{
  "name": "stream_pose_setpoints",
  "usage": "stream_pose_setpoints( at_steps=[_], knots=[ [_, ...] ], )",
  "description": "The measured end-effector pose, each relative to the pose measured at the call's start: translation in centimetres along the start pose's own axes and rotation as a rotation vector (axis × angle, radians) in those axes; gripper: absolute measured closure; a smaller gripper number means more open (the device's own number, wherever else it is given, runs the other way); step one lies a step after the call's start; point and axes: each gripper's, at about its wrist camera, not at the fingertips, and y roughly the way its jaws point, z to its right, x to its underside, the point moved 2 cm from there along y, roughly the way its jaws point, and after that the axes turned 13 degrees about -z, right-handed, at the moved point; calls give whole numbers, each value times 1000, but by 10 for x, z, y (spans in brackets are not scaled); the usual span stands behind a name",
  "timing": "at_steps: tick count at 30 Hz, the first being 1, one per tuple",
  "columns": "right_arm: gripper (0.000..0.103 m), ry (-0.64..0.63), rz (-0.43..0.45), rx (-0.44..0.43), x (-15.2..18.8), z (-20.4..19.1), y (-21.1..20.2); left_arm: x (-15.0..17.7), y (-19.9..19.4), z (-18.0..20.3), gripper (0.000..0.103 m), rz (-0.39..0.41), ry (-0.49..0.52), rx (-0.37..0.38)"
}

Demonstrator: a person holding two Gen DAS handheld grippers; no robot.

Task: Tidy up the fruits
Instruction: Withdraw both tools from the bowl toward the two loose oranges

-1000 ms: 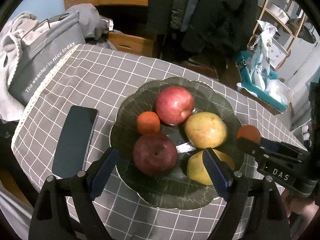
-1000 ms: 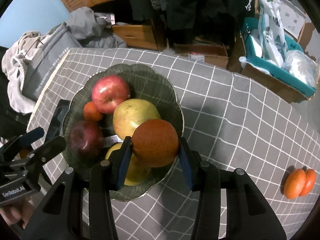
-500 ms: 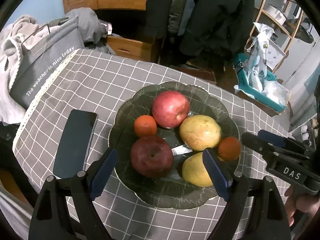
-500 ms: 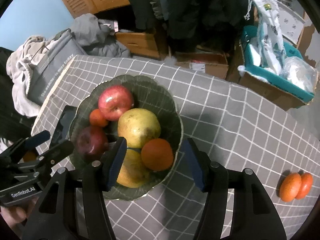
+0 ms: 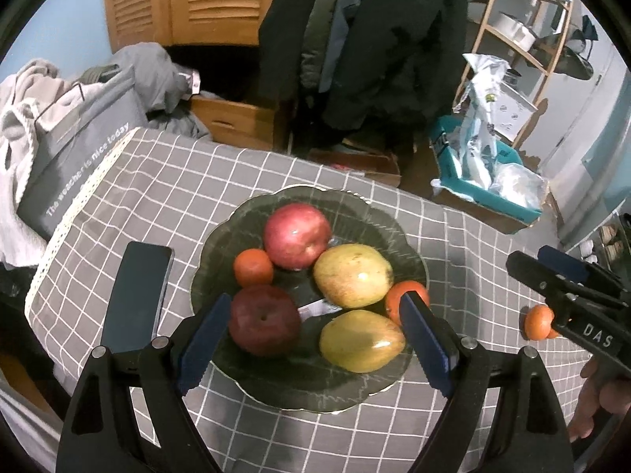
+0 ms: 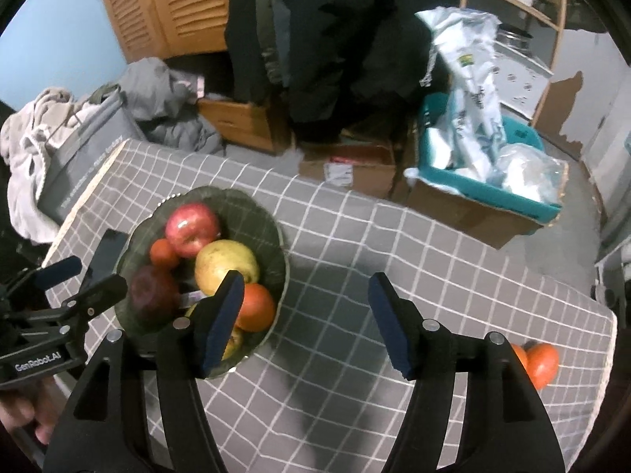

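My right gripper (image 6: 305, 315) is opening up, nothing between the pads, just checkered tablecloth (image 6: 355, 256) under it. My left gripper (image 5: 315, 339) hangs wide open and empty over the green plate (image 5: 315, 398). The plate sits left of the right gripper and holds six fruits: two apples, two yellow pears, two oranges. Two more oranges (image 6: 542, 362) lie near right on the cloth.

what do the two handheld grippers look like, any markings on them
Both are matte black plastic frames with silver pivot screws and two dark blue, ridged finger pads. The left gripper carries white "GenRobot.AI" lettering, the right gripper white "DAS" lettering. No cables or sleeves show.
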Motion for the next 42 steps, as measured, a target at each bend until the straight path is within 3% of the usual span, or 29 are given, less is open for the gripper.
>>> stream_pose_setpoints(
  at_steps=[27,33,42],
  knots=[
    [26,98,182,162,53,78,-98,3,-64,91,9,146,151,77],
    [23,134,221,176,67,101,-118,7,-78,117,2,193,200,75],
    [22,196,253,211,94,138,-141,13,-85,163,2,202,277,98]
  ],
)
